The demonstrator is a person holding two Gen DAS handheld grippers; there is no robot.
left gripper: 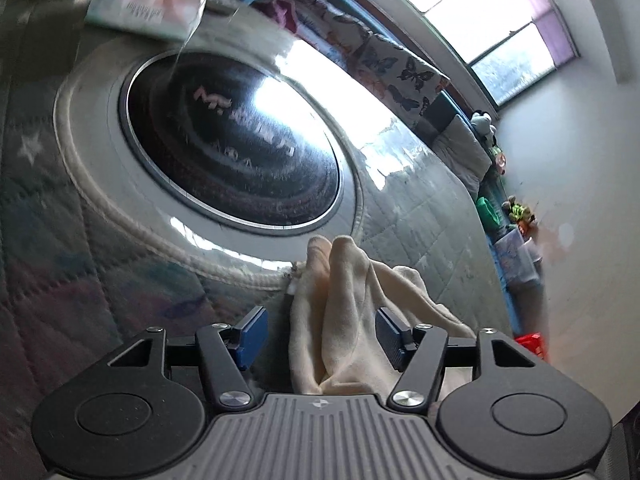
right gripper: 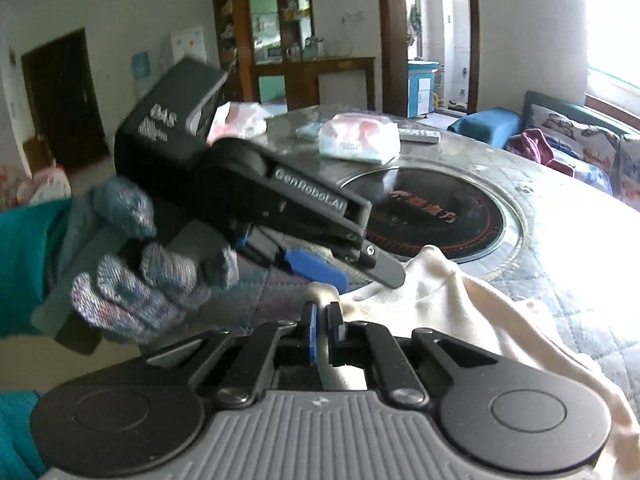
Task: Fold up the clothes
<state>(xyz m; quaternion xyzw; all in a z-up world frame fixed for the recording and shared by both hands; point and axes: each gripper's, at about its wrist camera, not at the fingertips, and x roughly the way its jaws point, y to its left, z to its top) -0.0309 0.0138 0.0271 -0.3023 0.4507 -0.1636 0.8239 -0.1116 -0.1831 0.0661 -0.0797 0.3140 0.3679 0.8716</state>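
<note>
Pinching a fold of the cream cloth (right gripper: 460, 304), the right gripper (right gripper: 322, 332) has its two blue-padded fingers (right gripper: 310, 334) drawn together on the fabric at its near edge. The left gripper (left gripper: 318, 334) stands with its fingers (left gripper: 252, 334) spread wide apart, a bunched ridge of the cloth (left gripper: 340, 304) rising between them and touching neither pad as far as can be seen. In the right view the left gripper (right gripper: 320, 266) hangs just above the cloth, held by a hand in a speckled knit glove (right gripper: 144, 276); its side reads "GenRobot.AI" and its black housing bears "DAS" over smaller print too blurred to read. The cloth is one piece, pale cream, soft and crumpled, lying on the near part of a quilt-covered bench (right gripper: 560, 280) and spilling over its near edge. Beside it in the bench sits one round black glass hob (left gripper: 232, 140) (right gripper: 440, 208) with a metal ring; its pink lettering begins "Mr." and the rest is unreadable. At the far side lie two pink-and-white packets (right gripper: 360, 136) with tiny illegible print, and one grey remote (right gripper: 420, 135).
</note>
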